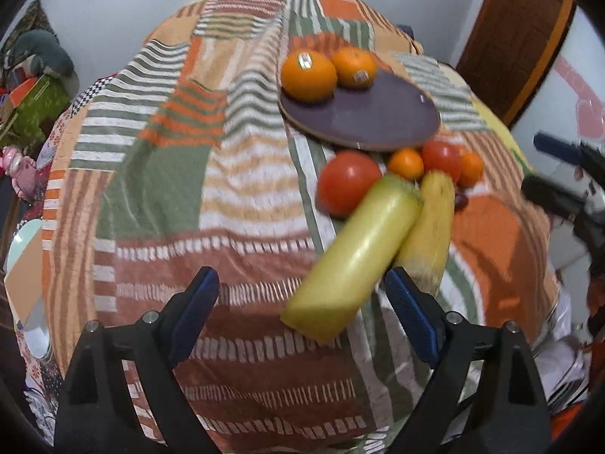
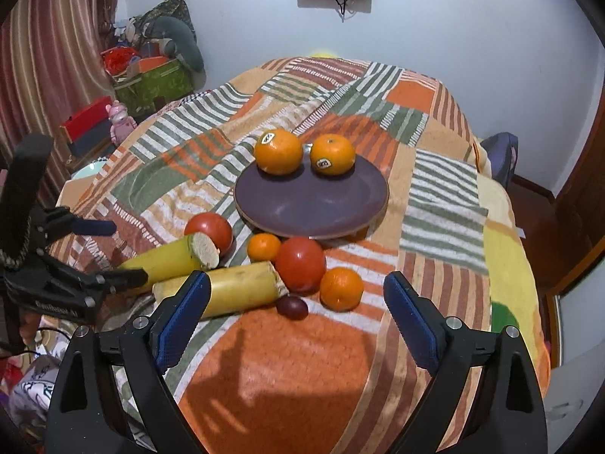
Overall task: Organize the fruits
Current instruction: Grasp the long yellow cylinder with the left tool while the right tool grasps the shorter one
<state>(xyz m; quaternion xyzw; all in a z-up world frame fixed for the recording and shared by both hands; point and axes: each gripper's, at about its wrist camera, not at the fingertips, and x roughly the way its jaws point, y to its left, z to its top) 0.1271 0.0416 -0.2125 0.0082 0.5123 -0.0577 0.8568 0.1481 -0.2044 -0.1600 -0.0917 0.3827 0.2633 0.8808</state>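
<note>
Yellow banana pieces [image 2: 170, 259] [image 2: 227, 287] lie side by side on the patchwork blanket [image 2: 302, 370], long axes running left to right in the right wrist view — cut ends facing the tomatoes [image 2: 210, 229] [image 2: 300, 263]. Two stickered oranges [image 2: 279, 151] [image 2: 332, 154] sit on the purple plate [image 2: 310, 208]. Left gripper [image 1: 302, 302] and right gripper [image 2: 297, 306] both hang spread wide, empty.

The left tool [image 1: 298, 302] hung with its jaws spread wide and empty above the patchwork blanket [image 1: 159, 189]. Two stickered oranges [image 1: 309, 75] sat side by side on the far rim of the dark plate [image 1: 370, 113]. Just nearer than the plate lay two tomatoes [image 1: 348, 188], two small oranges [image 1: 405, 164] and two yellow banana pieces [image 1: 351, 261], crowded together.
</note>
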